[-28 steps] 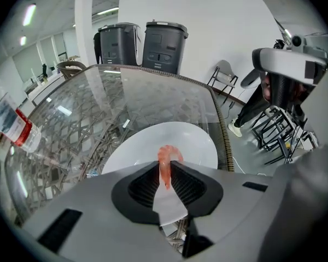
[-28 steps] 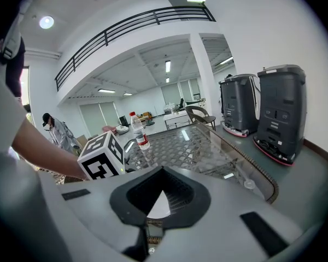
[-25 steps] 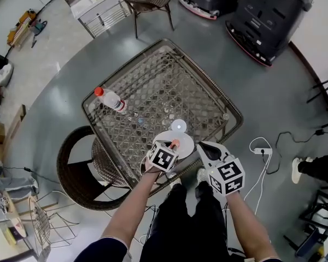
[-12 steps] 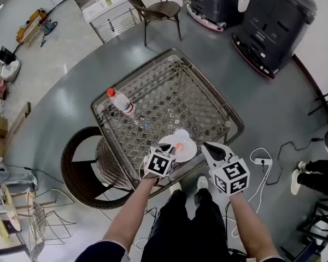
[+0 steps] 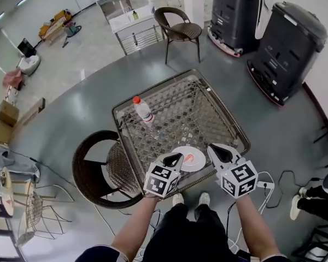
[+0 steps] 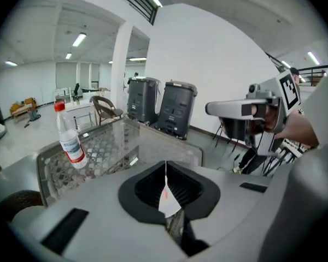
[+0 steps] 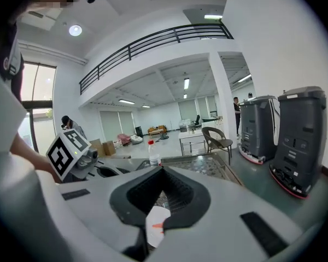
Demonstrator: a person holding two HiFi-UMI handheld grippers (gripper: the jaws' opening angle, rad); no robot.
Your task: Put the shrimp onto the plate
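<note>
Shrimp (image 5: 189,158) on plate (image 5: 197,165), 6 o'clock edge of counter (image 5: 199,113) (bottle (image 5: 143,110) at 10). Left gripper (image 5: 175,158) fingers closed, empty, at plate's 9 o'clock; right gripper (image 5: 217,150) likewise, at 3.

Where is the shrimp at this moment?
Head view: the shrimp lies on the white plate at the table's near edge, between the left claw and the right claw.

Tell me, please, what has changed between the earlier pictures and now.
The left hand-held gripper, which carried the shrimp over the plate, has let it go and drawn back toward the person; the shrimp now lies on the plate. The right hand-held gripper stays beside the plate, empty, and the bottle still stands upright.
</note>
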